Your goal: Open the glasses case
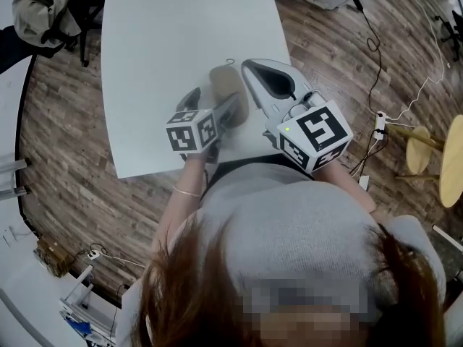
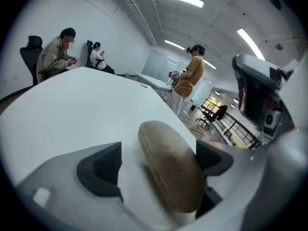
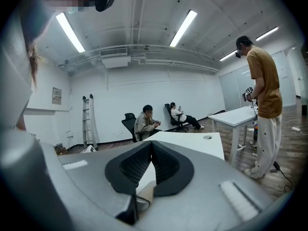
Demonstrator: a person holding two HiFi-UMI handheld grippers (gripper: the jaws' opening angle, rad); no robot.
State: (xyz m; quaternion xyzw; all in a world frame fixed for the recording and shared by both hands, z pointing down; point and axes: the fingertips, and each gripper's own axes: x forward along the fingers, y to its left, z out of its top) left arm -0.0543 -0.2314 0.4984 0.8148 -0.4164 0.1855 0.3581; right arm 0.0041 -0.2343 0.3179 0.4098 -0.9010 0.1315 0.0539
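A tan oval glasses case (image 1: 227, 85) lies shut on the white table (image 1: 166, 42), close to the near edge. My left gripper (image 1: 212, 101) stands over its near end. In the left gripper view the case (image 2: 168, 172) lies between the wide-open jaws of the left gripper (image 2: 159, 160). The left pad (image 2: 103, 170) stands clear of it and the right pad (image 2: 214, 158) sits close against its side. My right gripper (image 1: 252, 67) hovers just right of the case with its pads together, shut on nothing. A sliver of the case (image 3: 146, 192) peeks out below the right gripper (image 3: 150, 150).
The table's near edge (image 1: 173, 168) runs just behind the grippers. On the wooden floor to the right are cables (image 1: 376, 49) and a round stool (image 1: 427, 147). Two seated people (image 3: 147, 121) and a standing person (image 3: 262, 105) are near another table (image 3: 238, 117).
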